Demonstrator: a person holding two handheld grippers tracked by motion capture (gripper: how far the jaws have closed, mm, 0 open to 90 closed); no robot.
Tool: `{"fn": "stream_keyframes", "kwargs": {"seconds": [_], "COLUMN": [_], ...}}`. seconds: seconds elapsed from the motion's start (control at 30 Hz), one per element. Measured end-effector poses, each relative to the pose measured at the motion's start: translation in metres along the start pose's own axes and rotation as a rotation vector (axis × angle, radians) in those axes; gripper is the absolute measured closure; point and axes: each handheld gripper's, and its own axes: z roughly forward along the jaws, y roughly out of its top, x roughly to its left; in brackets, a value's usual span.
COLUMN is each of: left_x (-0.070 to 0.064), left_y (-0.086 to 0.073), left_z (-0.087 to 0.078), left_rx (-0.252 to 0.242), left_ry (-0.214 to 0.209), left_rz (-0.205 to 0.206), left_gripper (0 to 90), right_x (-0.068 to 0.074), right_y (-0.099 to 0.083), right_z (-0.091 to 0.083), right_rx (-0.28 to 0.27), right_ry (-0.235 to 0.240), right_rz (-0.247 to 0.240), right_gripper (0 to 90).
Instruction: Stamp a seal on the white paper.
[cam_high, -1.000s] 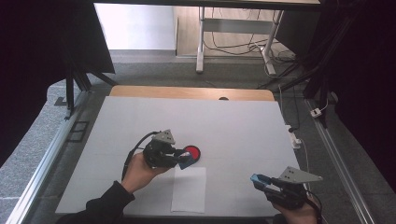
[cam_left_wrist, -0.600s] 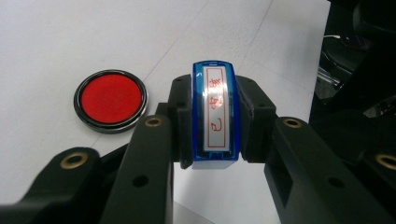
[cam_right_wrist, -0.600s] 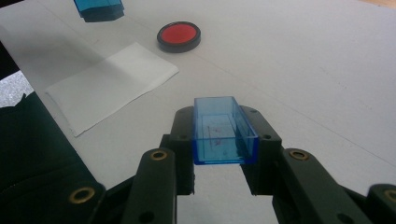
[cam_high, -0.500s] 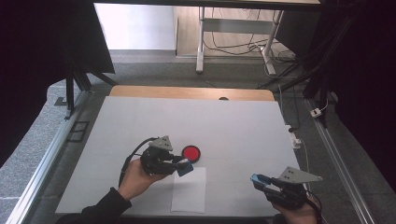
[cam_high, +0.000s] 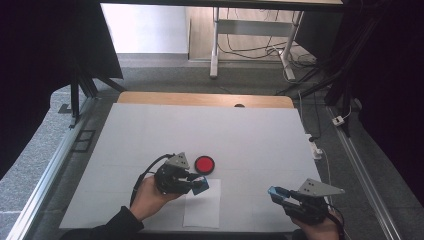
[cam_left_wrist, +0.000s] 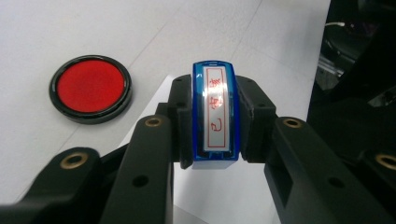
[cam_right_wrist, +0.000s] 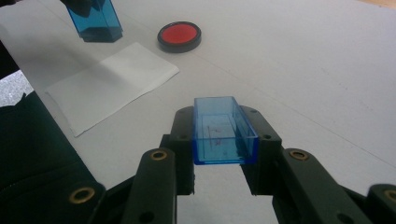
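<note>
Your left gripper (cam_high: 199, 186) has its jaws clamped on the blue stamp (cam_left_wrist: 215, 114), label side up toward the camera, so the printing face points down. You hold it above the far edge of the white paper sheet (cam_high: 202, 209) near the table's front edge, with the red ink pad (cam_high: 204, 164) just beyond on the mat. It looks ready for pressing (inked or not, I cannot tell). Your right gripper (cam_high: 281, 194) waits toward the front right corner, jaws closed on the stamp's clear blue cap (cam_right_wrist: 223, 130), kept out of the way, open side up.
</note>
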Motion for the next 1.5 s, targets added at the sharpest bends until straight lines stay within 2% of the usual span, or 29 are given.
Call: {"fn": "stream_keyframes", "kwargs": {"seconds": [0.17, 0.33, 0.73, 1.07, 1.4, 1.5], "left_x": [0.000, -0.002, -0.001, 0.003, 0.003, 0.001], "left_y": [-0.002, -0.004, -0.008, -0.012, -0.013, -0.013], "left_z": [0.010, 0.019, 0.035, 0.039, 0.042, 0.043], "left_rx": [0.022, 0.041, 0.076, 0.102, 0.102, 0.110], "left_ry": [-0.005, 0.009, 0.027, 0.061, 0.063, 0.077], "left_rz": [0.011, 0.036, 0.055, 0.061, 0.053, 0.071], "left_gripper": [70.0, 70.0, 70.1, 70.2, 70.4, 70.5], "right_x": [0.000, 0.000, 0.000, 0.000, 0.000, 0.000], "right_y": [0.000, 0.000, 0.000, 0.000, 0.000, 0.000], "right_z": [0.000, 0.000, 0.000, 0.000, 0.000, 0.000], "right_rx": [0.002, 0.002, 0.004, 0.004, 0.004, 0.004], "right_ry": [0.000, 0.000, 0.000, 0.000, 0.000, 0.000], "right_rz": [-0.002, -0.002, -0.001, 0.000, 0.000, 0.000], "right_gripper": [68.7, 68.7, 68.7, 68.7, 68.7, 68.7]}}
